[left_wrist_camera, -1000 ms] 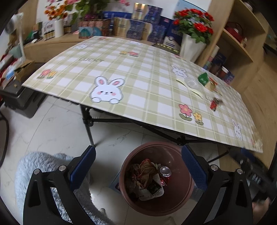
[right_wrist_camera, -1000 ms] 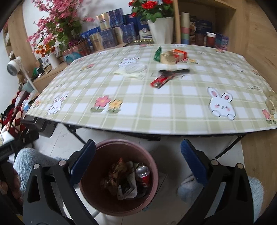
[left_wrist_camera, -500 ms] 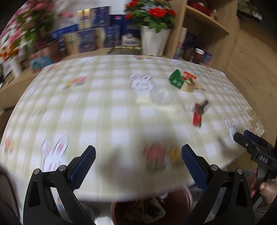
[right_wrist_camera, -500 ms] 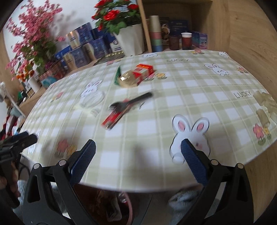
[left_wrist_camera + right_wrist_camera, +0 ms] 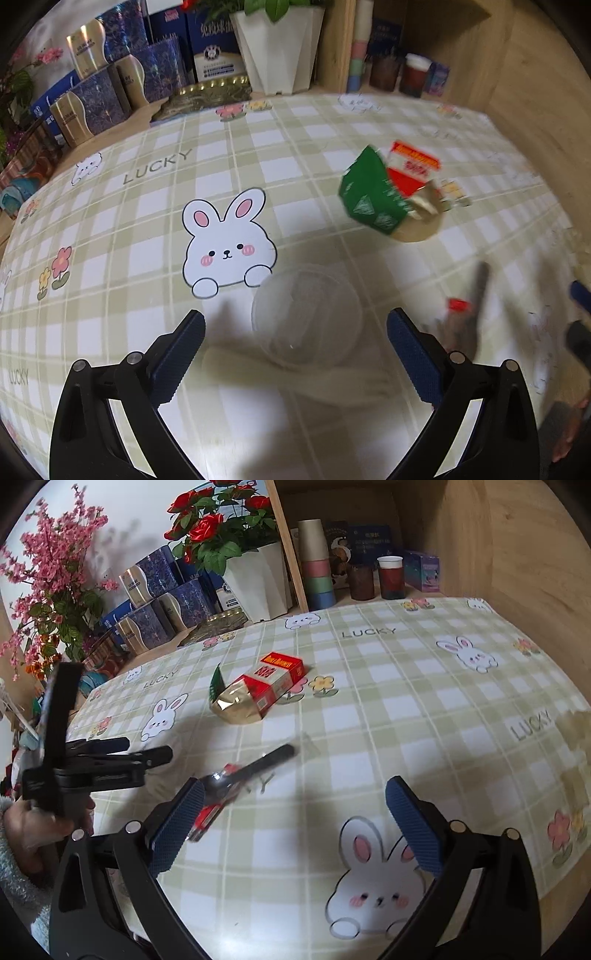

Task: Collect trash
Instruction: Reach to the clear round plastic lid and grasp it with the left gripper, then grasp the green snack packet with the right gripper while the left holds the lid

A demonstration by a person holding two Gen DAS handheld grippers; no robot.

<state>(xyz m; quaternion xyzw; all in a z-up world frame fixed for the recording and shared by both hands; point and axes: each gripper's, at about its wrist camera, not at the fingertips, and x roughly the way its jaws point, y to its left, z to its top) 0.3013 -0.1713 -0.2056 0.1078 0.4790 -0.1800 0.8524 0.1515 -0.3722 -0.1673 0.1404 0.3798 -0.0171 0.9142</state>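
Observation:
A clear plastic cup lid (image 5: pixel 306 319) lies on a pale wrapper (image 5: pixel 332 376) on the checked tablecloth, just ahead of my open left gripper (image 5: pixel 295 343). Farther right sit a green and gold packet (image 5: pixel 376 199) and a red box (image 5: pixel 413 170), which show as the gold packet (image 5: pixel 236 703) and red box (image 5: pixel 279 677) in the right wrist view. A black plastic spoon (image 5: pixel 251 770) lies over a red wrapper (image 5: pixel 205 818), close to the left finger of my open right gripper (image 5: pixel 293 823). The spoon (image 5: pixel 476 295) is blurred in the left view.
The left gripper body (image 5: pixel 85 760), held by a hand in a fuzzy sleeve, is at the left in the right wrist view. A white planter with roses (image 5: pixel 255 579), blue gift boxes (image 5: pixel 159 602) and stacked cups (image 5: pixel 316 565) stand behind the table. A wooden shelf wall is at the right.
Both grippers rose from the brown bin below the table edge and moved forward over the tabletop. The left one now hovers at the clear lid, the right one near the spoon.

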